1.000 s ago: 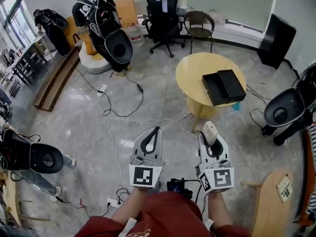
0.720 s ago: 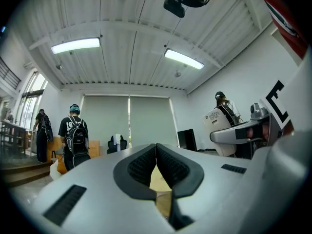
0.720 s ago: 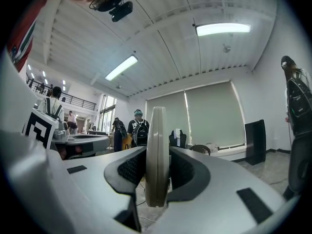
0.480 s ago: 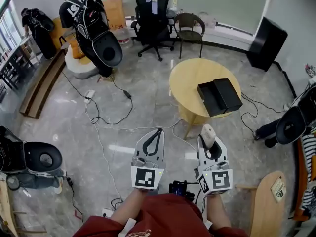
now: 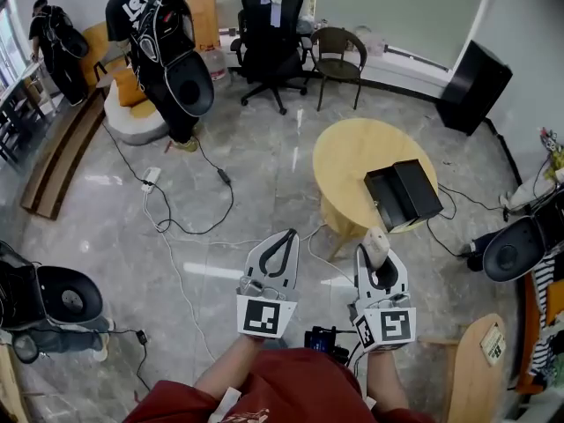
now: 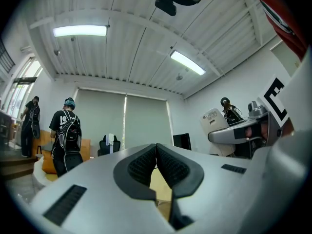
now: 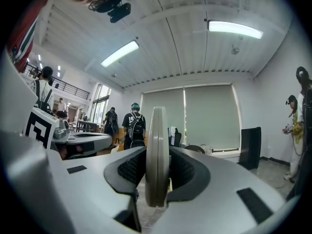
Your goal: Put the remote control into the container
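A slim white remote control [image 5: 376, 242] [image 7: 157, 155] stands on edge between the pads of my right gripper [image 5: 379, 256] [image 7: 157, 172], which is shut on it. Its tip sticks out past the fingertips, toward the round yellow table [image 5: 352, 157]. On the table's right side sits the black container [image 5: 403, 194], lid open. My left gripper [image 5: 279, 248] [image 6: 156, 162] is held beside the right one, shut with nothing in it. Both grippers hang over the marble floor, short of the table's near edge.
Cables [image 5: 189, 227] and a power strip [image 5: 150, 179] trail across the floor at the left. A person in black with a backpack [image 5: 150, 25] stands at the back left beside an office chair [image 5: 271, 33] and a brown chair [image 5: 338, 49]. A wooden stool [image 5: 471, 373] is at lower right.
The view has advanced toward the round table, so the table and container now lie closer to the grippers. The right gripper's hold on the remote is unchanged.
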`<action>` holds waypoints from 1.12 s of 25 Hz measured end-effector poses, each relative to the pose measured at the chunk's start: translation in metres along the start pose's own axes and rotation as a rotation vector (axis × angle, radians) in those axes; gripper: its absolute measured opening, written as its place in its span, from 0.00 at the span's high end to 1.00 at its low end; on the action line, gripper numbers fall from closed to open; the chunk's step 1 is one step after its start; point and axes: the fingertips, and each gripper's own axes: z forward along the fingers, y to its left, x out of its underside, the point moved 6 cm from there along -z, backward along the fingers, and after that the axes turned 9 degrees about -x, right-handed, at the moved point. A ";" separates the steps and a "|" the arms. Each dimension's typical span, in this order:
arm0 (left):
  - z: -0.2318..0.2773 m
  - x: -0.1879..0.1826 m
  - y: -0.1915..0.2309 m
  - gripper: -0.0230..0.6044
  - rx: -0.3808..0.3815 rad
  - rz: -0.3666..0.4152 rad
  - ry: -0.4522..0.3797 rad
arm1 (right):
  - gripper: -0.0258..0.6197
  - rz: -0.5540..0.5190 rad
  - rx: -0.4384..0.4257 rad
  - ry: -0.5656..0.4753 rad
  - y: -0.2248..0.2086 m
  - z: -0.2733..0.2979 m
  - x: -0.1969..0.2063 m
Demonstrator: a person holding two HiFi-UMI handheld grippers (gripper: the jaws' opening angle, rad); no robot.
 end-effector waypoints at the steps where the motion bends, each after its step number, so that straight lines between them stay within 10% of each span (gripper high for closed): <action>1: 0.003 0.001 0.009 0.94 0.005 0.009 0.002 | 0.76 -0.001 0.004 0.002 0.003 0.008 -0.001; 15: 0.030 0.021 0.064 0.94 0.066 -0.007 -0.002 | 0.76 -0.024 0.063 0.011 0.026 0.061 0.002; 28: 0.115 0.038 0.016 0.94 0.077 -0.047 0.015 | 0.76 0.020 0.089 -0.018 -0.070 0.089 0.017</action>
